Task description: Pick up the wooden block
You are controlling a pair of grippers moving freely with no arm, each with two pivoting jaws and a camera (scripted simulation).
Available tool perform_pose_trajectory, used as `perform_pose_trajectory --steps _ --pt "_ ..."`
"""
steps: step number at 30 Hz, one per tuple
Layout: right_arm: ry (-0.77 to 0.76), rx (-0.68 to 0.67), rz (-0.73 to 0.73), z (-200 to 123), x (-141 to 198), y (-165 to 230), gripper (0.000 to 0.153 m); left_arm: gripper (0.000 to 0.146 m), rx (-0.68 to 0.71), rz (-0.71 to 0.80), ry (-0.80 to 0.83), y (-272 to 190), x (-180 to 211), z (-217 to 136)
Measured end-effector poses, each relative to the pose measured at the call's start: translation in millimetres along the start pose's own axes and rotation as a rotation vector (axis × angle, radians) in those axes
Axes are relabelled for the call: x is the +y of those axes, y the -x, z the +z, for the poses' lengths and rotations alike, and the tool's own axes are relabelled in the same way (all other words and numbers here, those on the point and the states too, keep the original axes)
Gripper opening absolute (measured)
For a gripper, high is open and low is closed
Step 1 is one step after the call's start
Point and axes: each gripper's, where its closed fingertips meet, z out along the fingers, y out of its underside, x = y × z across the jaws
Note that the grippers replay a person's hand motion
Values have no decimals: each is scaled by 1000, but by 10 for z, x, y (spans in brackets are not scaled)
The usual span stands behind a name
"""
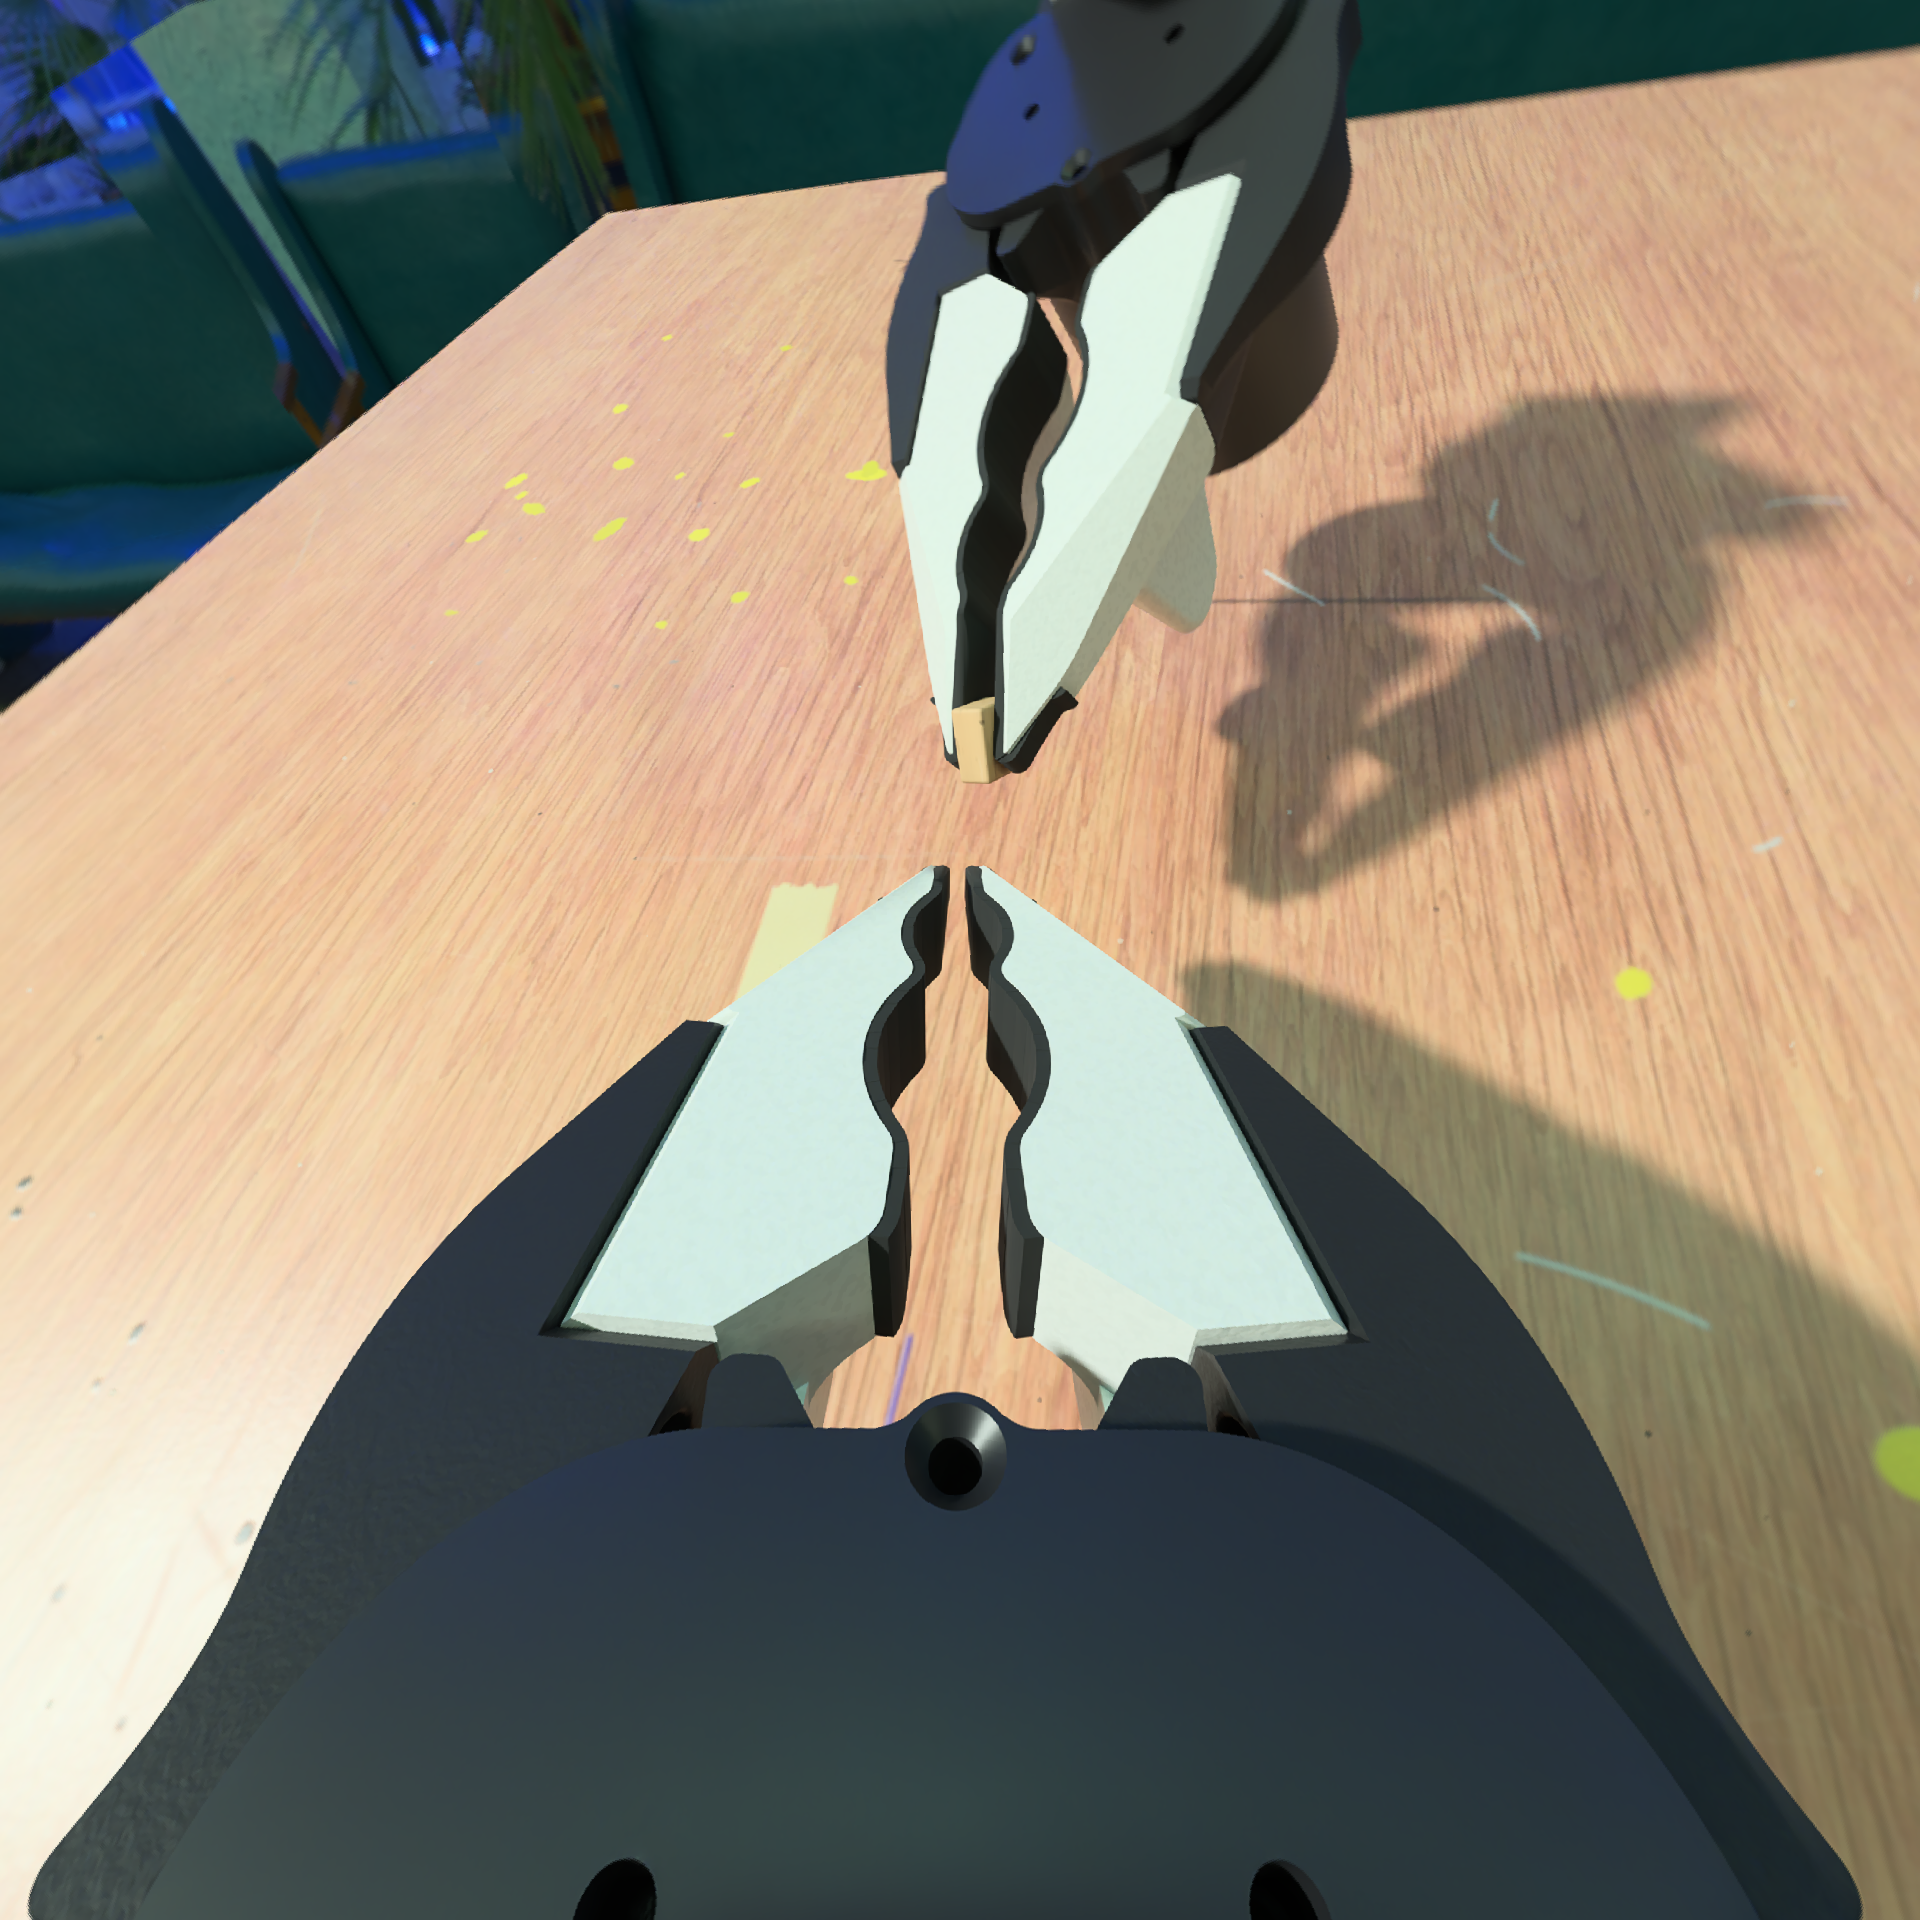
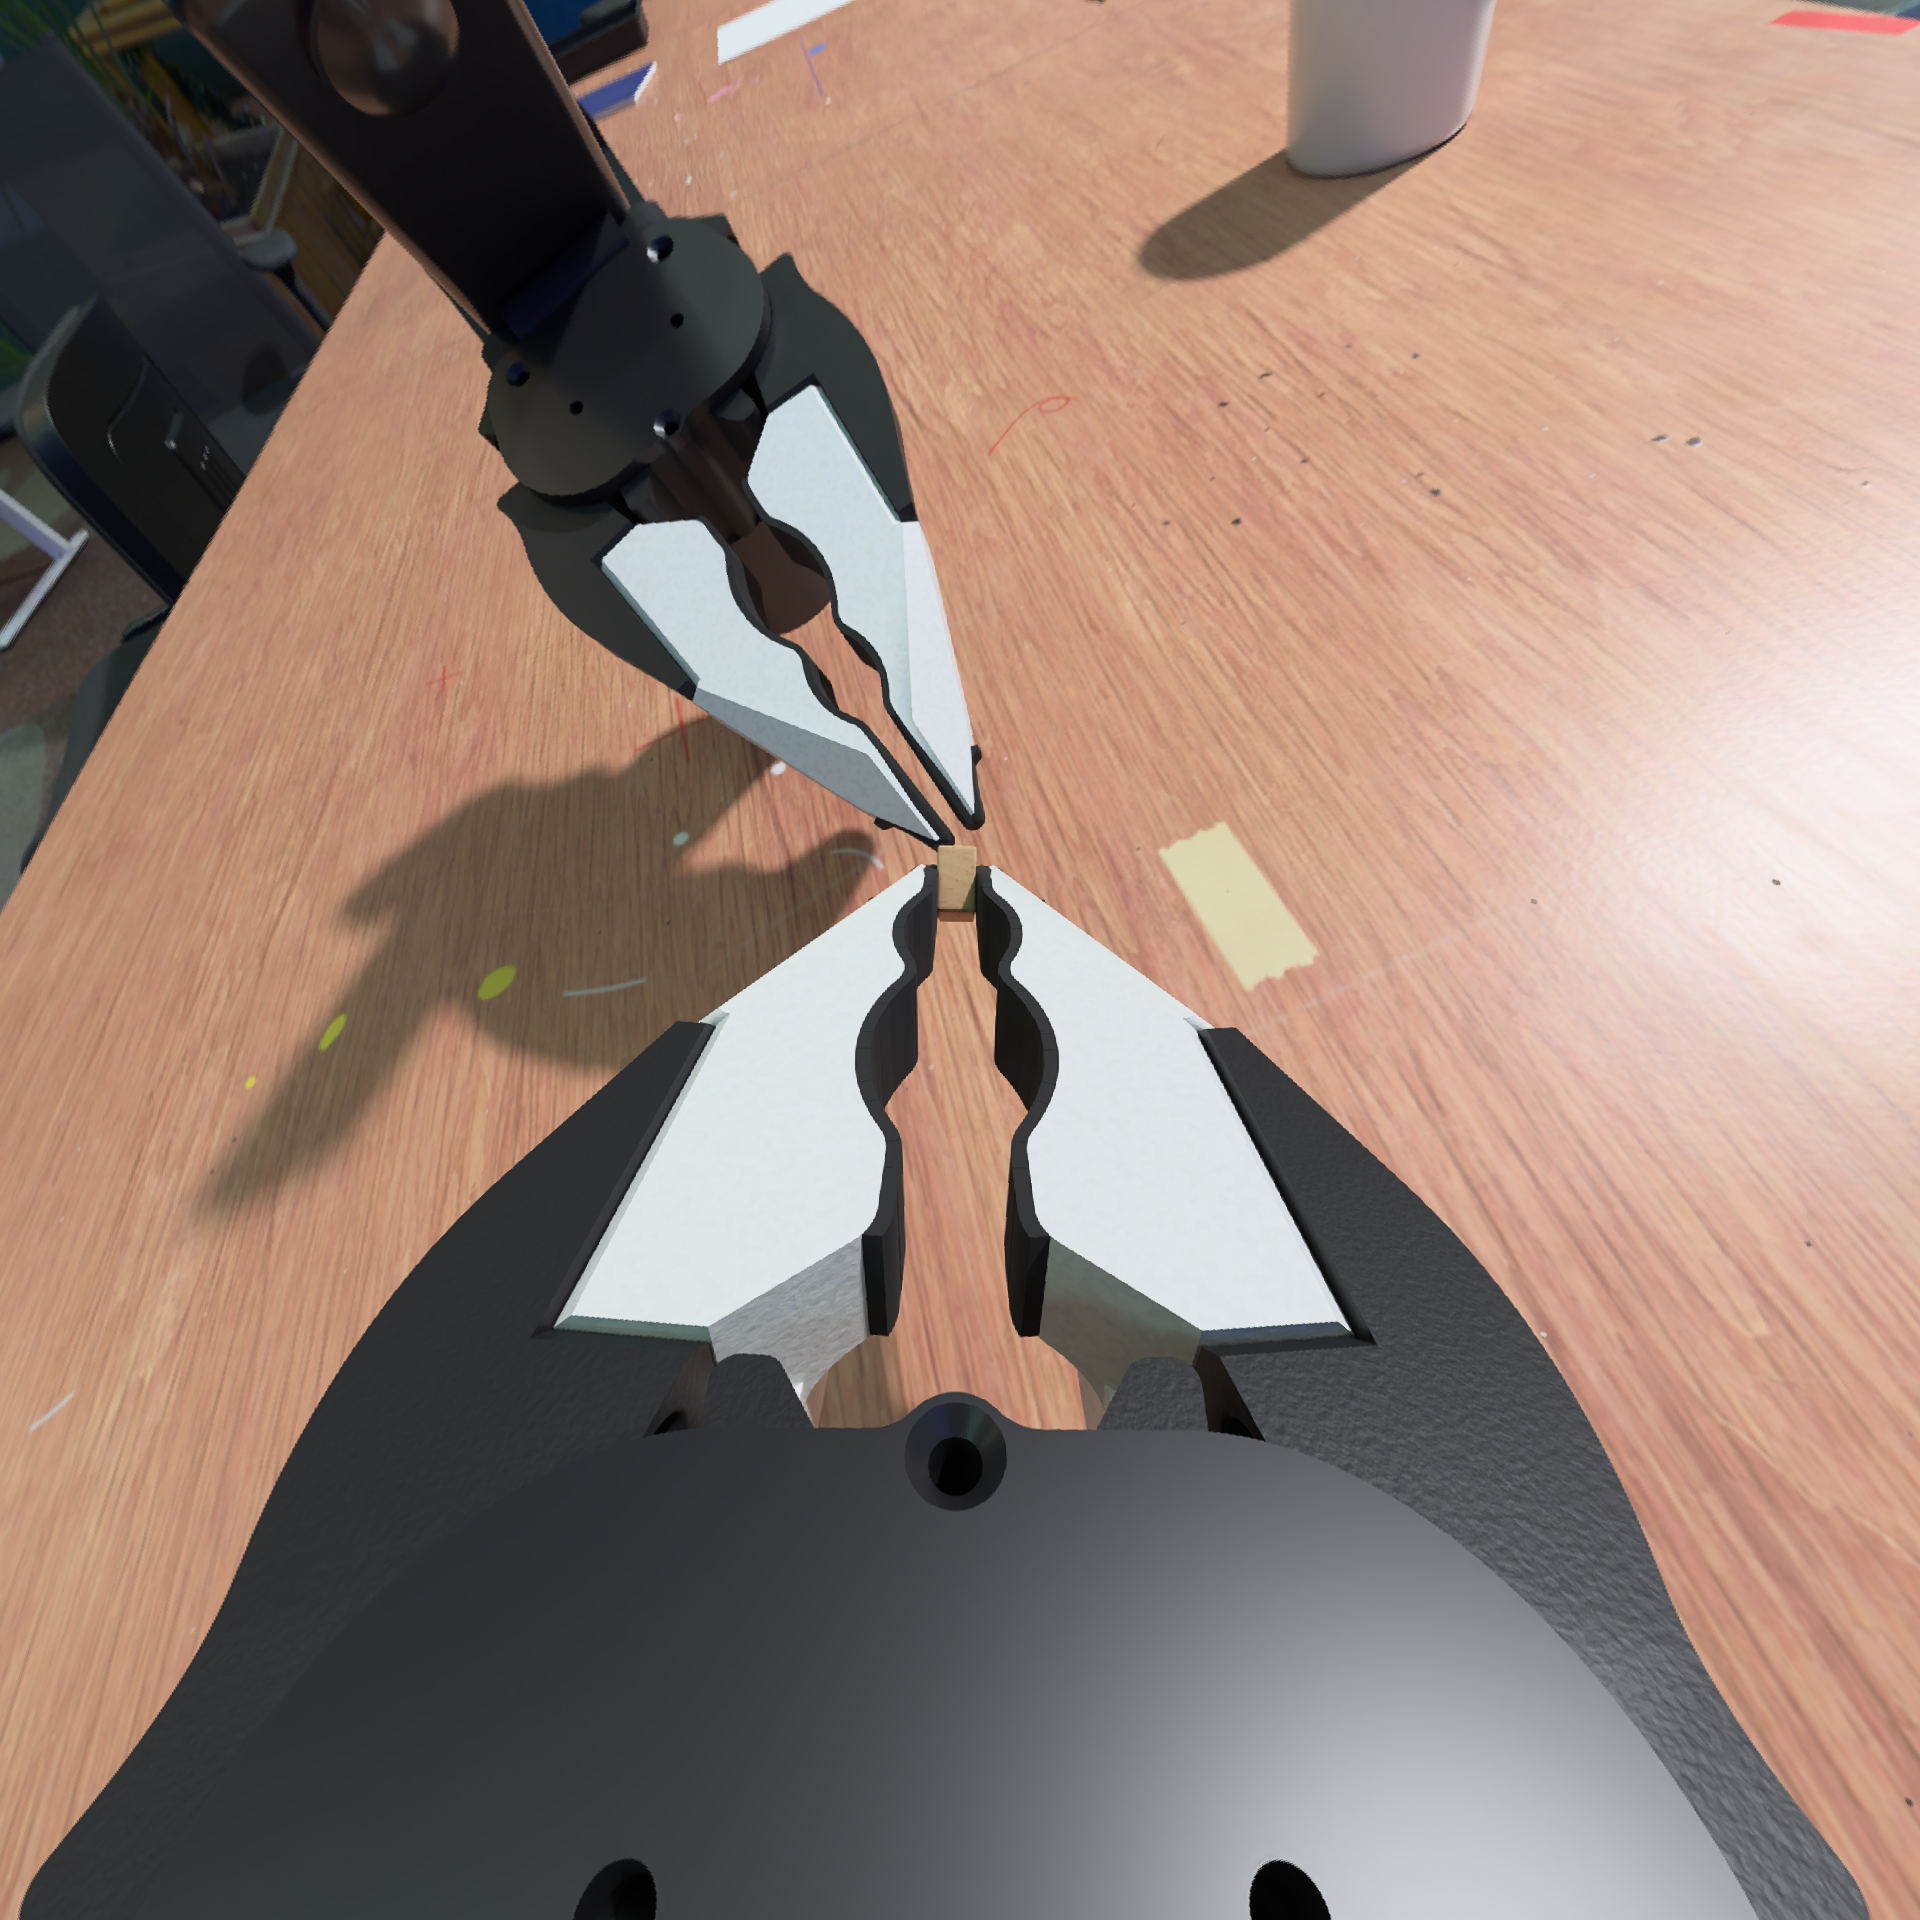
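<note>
My right gripper (image 2: 957, 883) pinches the wooden block (image 2: 956, 878) at the fingertips, 12 o'clock. Left gripper (image 1: 957, 873) nearly closed, empty. Block looks tiny, light, rigid; I'd grip the flat sides and watch for slip.

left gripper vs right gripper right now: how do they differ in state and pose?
The right gripper is shut on the wooden block, pinched at its fingertips; the left gripper holds nothing, its tips nearly touching. In the left wrist view the right gripper tilts steeply down toward the table, while the left gripper's tips sit just short of the block. Both share white fingers on dark bodies and point tip to tip.
</note>
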Motion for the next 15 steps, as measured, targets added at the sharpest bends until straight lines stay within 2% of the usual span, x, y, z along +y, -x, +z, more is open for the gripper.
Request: perform_pose_trajectory --steps 4,10,12,15 --pt "39 -42 3 14 60 65 7 3 21 86 17 -71 35 -4" --pt "96 -141 65 33 148 188 7 2 96 131 42 -203 86 -24" --pt "118 -148 40 43 177 217 6 2 144 77 64 -250 107 -29" --pt "116 -144 8 48 151 261 7 2 259 -109 59 -299 86 -65"
